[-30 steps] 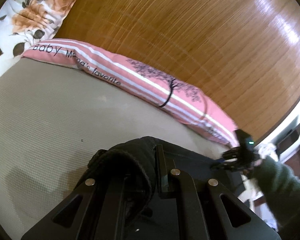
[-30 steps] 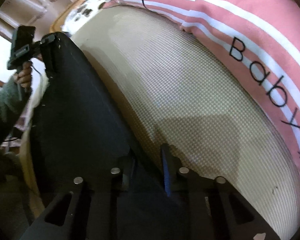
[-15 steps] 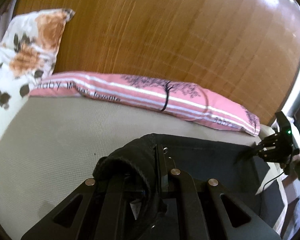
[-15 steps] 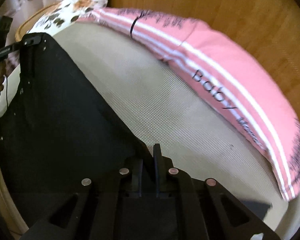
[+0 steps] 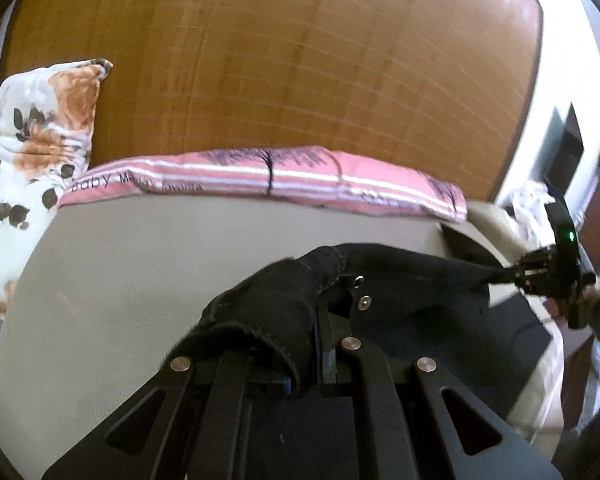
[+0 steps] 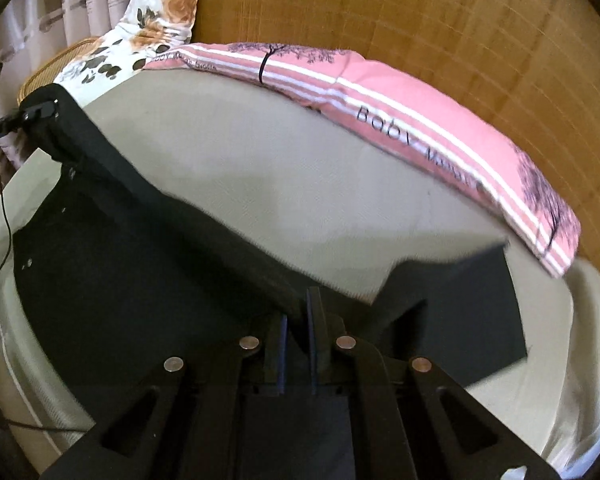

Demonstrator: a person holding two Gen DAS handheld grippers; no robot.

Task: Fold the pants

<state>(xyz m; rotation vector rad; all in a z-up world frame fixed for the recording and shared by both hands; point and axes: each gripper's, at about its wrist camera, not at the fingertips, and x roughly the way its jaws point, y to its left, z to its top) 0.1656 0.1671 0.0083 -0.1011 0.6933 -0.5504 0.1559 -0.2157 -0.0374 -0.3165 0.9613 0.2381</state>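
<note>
Black pants [image 5: 416, 292] hang stretched between my two grippers above a beige mattress [image 5: 132, 264]. My left gripper [image 5: 316, 320] is shut on one waistband corner, with cloth bunched over its left finger and two metal snaps beside it. My right gripper [image 6: 296, 312] is shut on the opposite edge of the pants [image 6: 140, 248]. A pant leg end [image 6: 460, 312] lies on the mattress to the right. In the left wrist view the right gripper [image 5: 540, 272] shows far right; in the right wrist view the left gripper [image 6: 40, 114] shows far left.
A pink striped pillow [image 5: 268, 180] lies along a wooden headboard [image 5: 300, 60]. A floral pillow [image 5: 36, 152] stands at the left. The mattress edge [image 6: 588, 340] drops off at the right, and furniture [image 5: 572, 152] stands beyond it.
Both grippers have lifted and levelled with the pants held between them. The fabric is pulled tighter, and more of the headboard and a pant leg end have come into view.
</note>
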